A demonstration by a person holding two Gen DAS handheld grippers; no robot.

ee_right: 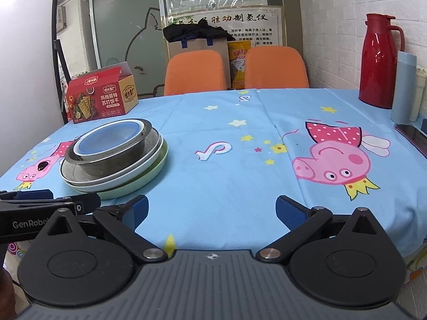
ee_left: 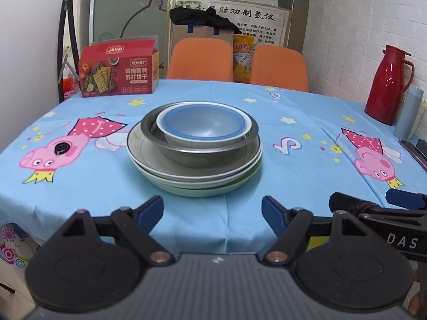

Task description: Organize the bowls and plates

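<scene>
A stack of dishes stands on the blue cartoon tablecloth [ee_left: 293, 138]. A blue-rimmed bowl [ee_left: 204, 125] sits inside a steel bowl [ee_left: 200, 152], on a steel plate [ee_left: 144, 149], a white plate [ee_left: 186, 180] and a pale green plate [ee_left: 202, 191]. My left gripper [ee_left: 212, 211] hangs open just in front of the stack, nothing between its fingers. In the right wrist view the stack [ee_right: 114, 157] lies at the left, and my right gripper [ee_right: 212, 212] is open over bare cloth to its right. The left gripper's fingers [ee_right: 50, 200] reach in beside it.
A red cracker box [ee_left: 120, 73] stands at the table's far left. A red thermos [ee_right: 380, 61] and a pale blue tumbler [ee_right: 404, 88] stand far right, with a phone [ee_right: 412, 136] near them. Two orange chairs [ee_left: 202, 58] are behind the table. A small black cap [ee_left: 61, 149] lies left of the stack.
</scene>
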